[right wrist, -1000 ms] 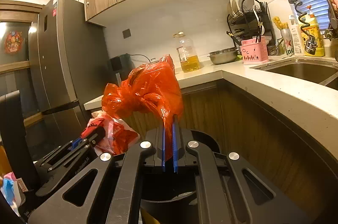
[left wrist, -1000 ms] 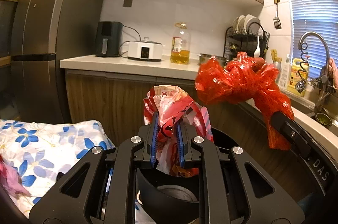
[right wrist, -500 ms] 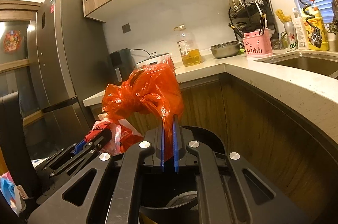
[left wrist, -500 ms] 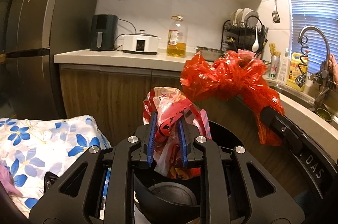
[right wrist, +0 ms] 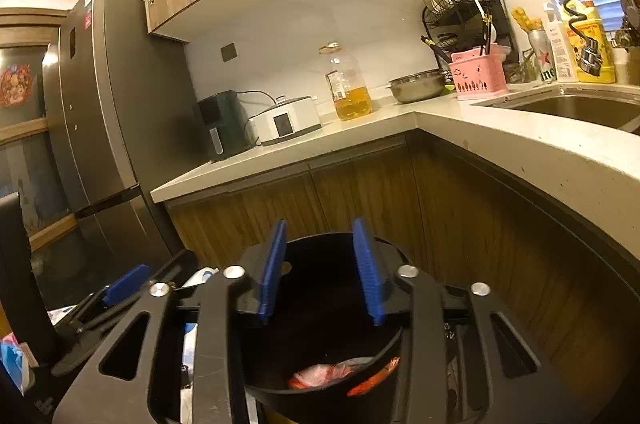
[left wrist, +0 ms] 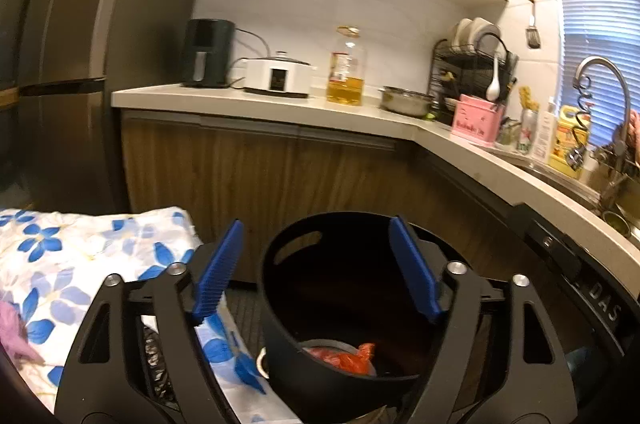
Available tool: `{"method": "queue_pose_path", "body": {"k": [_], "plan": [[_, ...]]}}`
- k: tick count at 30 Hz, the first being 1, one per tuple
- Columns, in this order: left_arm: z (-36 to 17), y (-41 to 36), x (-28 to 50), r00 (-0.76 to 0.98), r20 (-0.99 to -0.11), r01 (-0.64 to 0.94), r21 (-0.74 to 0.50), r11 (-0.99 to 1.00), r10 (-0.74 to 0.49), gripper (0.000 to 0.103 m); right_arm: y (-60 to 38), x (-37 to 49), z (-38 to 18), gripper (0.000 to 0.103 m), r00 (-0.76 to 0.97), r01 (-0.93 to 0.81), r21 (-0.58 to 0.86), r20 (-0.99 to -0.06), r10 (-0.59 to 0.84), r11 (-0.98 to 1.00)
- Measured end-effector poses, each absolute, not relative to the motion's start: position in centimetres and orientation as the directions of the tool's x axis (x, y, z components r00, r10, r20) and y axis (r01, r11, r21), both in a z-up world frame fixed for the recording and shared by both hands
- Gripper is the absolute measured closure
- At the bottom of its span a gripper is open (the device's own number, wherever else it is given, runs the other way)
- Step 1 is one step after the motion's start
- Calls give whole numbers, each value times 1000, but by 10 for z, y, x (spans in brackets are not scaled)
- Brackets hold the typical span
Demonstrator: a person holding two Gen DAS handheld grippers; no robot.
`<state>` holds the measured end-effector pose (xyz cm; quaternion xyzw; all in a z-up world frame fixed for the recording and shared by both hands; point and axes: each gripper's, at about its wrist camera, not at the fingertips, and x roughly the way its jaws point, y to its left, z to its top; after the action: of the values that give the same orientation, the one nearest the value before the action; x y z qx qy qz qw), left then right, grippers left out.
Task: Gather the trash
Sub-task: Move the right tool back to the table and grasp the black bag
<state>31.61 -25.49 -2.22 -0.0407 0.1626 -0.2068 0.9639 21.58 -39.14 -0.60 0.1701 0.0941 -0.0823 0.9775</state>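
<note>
A black round bin [left wrist: 288, 308] stands on the floor by the wooden cabinets; it also shows in the right wrist view [right wrist: 328, 384]. Red plastic bags [left wrist: 348, 358] lie at its bottom, and they show in the right wrist view [right wrist: 324, 374] too. My left gripper [left wrist: 316, 272] is open and empty above the bin's rim. My right gripper [right wrist: 320, 270] is open and empty above the bin's mouth. The left gripper's blue pad [right wrist: 124, 284] shows at the left of the right wrist view.
A blue-flowered cloth [left wrist: 80, 264] lies left of the bin. The L-shaped counter [left wrist: 280, 104] carries an air fryer [left wrist: 206, 54], cooker [left wrist: 278, 78], oil bottle [left wrist: 346, 68], metal bowl [left wrist: 404, 100], pink caddy [left wrist: 476, 122] and dish rack. The fridge [right wrist: 104, 112] stands left, the sink [right wrist: 580, 108] right.
Both grippers have opened and let go of their red bags, which have dropped into the black bin. The left gripper opened wider than the right.
</note>
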Motion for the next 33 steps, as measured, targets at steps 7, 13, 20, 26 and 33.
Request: {"method": "queue_pose_path", "body": {"k": [7,13,20,26,33], "plan": [[-19,-235,298,878,-294,350,-144,926,-378,13,-385,202,-6,48,968,190,316,-220,-124,929],[-16,-217,273,893,-295,319,-118,940,-340,9,-373,183,-2,35,970,182,305,-213,-119,935],[-18,-182,240,907,-295,278,-118,953,-301,6,-354,160,-3,28,973,155,281,-207,-97,947],[-22,-147,208,930,-293,198,-108,974,-222,6,-337,145,-4,27,975,136,268,-205,-81,954],[-23,-109,179,947,-279,136,-94,986,-157,6,-310,136,-7,27,976,102,246,-212,-49,964]]}}
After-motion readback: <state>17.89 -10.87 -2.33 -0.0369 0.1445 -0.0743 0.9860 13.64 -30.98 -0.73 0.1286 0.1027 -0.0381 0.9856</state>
